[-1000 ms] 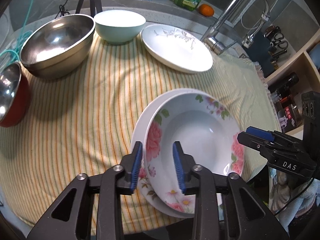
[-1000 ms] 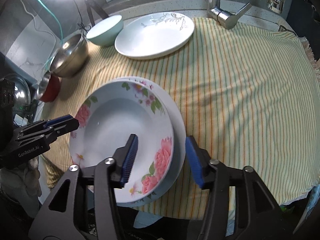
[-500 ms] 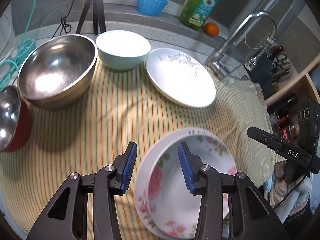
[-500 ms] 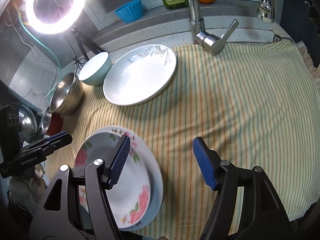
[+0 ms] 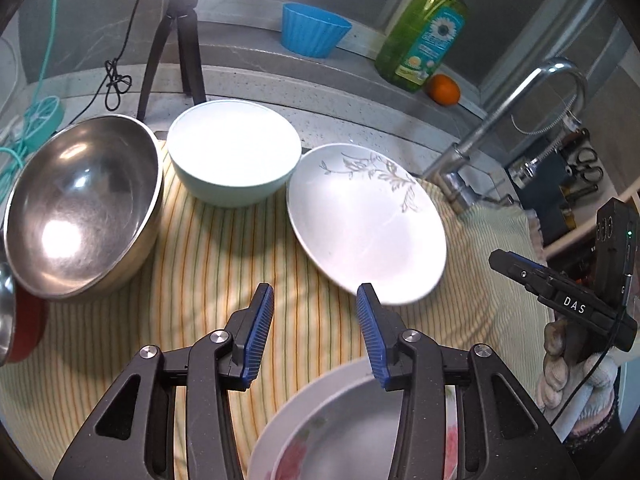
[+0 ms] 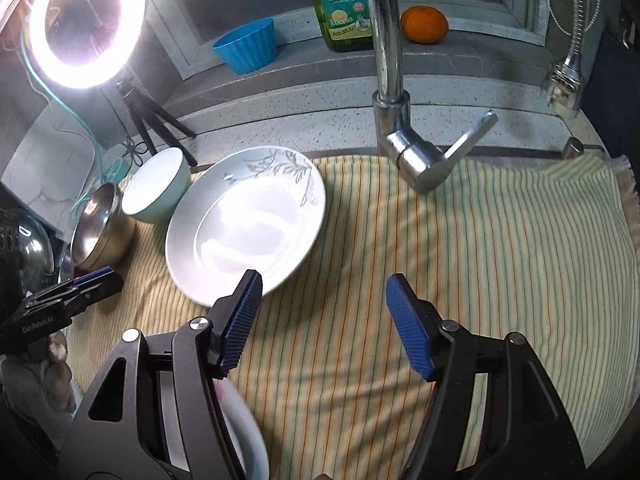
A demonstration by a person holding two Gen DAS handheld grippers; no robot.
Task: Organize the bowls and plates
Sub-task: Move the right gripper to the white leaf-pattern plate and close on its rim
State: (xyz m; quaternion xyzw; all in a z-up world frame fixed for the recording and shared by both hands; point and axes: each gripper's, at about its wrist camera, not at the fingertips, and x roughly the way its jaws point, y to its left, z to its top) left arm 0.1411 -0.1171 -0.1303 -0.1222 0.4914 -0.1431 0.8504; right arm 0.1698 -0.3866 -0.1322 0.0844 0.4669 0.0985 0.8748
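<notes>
both the left gripper and right gripper hang apart and empty (nothing between the pads), since the floral plates already sit stacked, leaving the leaf-patterned plate unsorted.

My left wrist camera sat behind its own fingers, looking steeply down and forward across the striped cloth toward the back ledge, close over the near edge. My right wrist camera looked the same way from further right, with the tap almost dead ahead. Both views shared the white plate, pale bowl, steel bowl, blue cup and orange. Each camera caught the other gripper at its frame edge: right gripper, left gripper.
</notes>
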